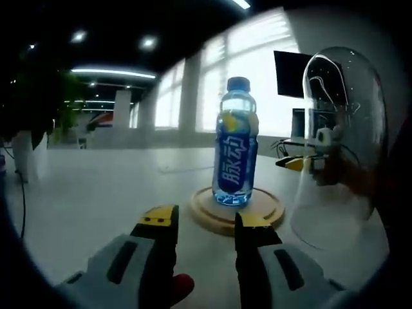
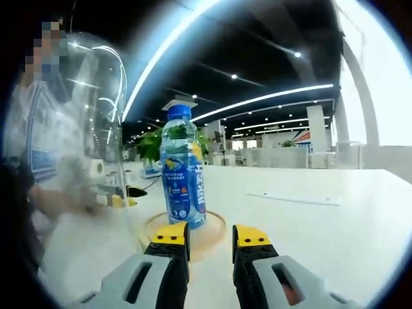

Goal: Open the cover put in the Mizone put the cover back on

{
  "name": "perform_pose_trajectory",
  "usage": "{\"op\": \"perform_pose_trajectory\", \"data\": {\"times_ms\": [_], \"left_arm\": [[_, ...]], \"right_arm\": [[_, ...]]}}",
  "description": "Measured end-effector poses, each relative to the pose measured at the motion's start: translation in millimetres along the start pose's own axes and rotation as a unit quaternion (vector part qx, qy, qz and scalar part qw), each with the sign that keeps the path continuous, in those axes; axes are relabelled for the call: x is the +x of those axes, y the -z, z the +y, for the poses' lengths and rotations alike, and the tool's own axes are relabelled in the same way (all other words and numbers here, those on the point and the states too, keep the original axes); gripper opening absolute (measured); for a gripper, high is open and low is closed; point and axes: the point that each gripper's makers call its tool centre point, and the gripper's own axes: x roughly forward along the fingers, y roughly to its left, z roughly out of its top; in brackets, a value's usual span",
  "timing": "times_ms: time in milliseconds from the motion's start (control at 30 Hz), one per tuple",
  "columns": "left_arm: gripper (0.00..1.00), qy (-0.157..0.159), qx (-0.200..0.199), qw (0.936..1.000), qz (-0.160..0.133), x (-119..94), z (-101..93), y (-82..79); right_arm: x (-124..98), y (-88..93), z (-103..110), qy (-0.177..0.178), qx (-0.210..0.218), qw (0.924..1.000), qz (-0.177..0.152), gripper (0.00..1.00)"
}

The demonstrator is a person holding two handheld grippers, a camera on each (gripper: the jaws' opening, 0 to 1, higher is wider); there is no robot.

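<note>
Left gripper view: your left gripper [image 1: 206,222] sits low over the white table [image 1: 96,187], its 2 yellow-tipped jaws apart w/ a moderate gap and nothing between them. Just ahead, the Mizone bottle [image 1: 235,145] stands upright on the round wooden base [image 1: 222,215], blue cap on, blue label facing you. The bottle is near the jaw tips but not touching them. To the right of the base, the clear dome cover [image 1: 341,148] stands on the table off the base, next to it. Through the dome you can make out yellow jaw tips, blurred, so whether they're your other gripper's can't be told.

Right gripper view: your right gripper [image 2: 210,238] also has its jaws parted, empty, tips close to the wooden base [image 2: 215,235] edge. The bottle [image 2: 183,170] stands upright on the base just beyond the left jaw. The dome cover [image 2: 84,141] is at the left of this view, beside the base; a person in a light shirt [image 2: 29,135] shows through it. A potted plant [image 2: 149,147] and ceiling light strips [image 2: 264,100] are in the bkgd.
</note>
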Motion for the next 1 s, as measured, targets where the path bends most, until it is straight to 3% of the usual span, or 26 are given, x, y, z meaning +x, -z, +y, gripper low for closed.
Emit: {"op": "perform_pose_trajectory", "data": {"times_ms": [1000], "left_arm": [[0.27,0.003,-0.003,1.0000,0.005,0.1,-1.5,1.0]], "right_arm": [[0.3,0.5,3.1,-0.003,-0.007,1.0000,0.004,0.20]]}}
